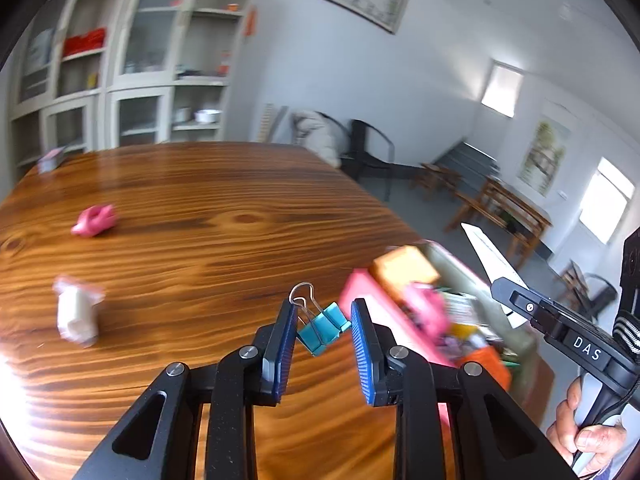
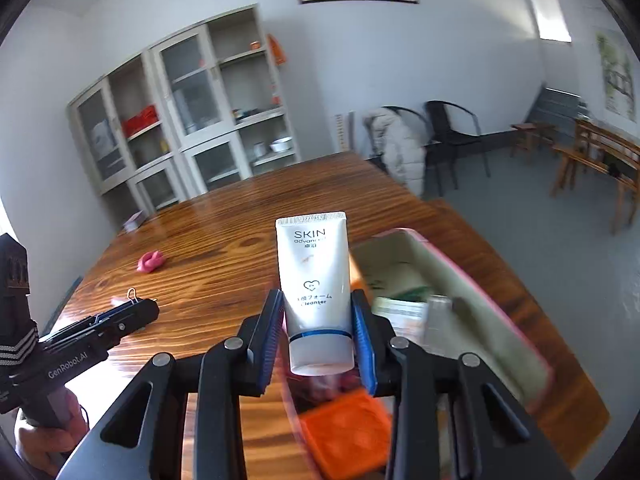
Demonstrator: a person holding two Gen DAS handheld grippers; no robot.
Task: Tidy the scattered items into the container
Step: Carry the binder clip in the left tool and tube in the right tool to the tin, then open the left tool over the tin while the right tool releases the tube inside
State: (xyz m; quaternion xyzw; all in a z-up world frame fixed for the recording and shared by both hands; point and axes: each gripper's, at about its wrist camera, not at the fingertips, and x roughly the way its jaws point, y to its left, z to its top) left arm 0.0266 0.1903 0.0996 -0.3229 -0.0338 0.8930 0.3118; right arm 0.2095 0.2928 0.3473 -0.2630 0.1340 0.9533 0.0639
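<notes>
My left gripper (image 1: 324, 308) is shut on a teal binder clip (image 1: 326, 330), which hangs just left of the pink container's rim (image 1: 360, 292). The container holds several items, one of them an orange box (image 1: 404, 266). My right gripper (image 2: 316, 296) is shut on a white cleanser tube (image 2: 314, 280), cap toward me, held over the near corner of the container (image 2: 460, 264). In the left wrist view the right gripper (image 1: 508, 296) and tube (image 1: 490, 252) reach in above the container. The right wrist view has the left gripper (image 2: 148, 308) low at the left, the clip's wire handle (image 2: 132, 294) sticking up.
On the wooden table (image 1: 240, 220) lie a pink item (image 1: 95, 220), a white packet (image 1: 76, 312) and a small box (image 1: 50, 160) at the far corner. A hand (image 1: 588, 436) grips the right tool. Cabinets, chairs and benches stand beyond the table.
</notes>
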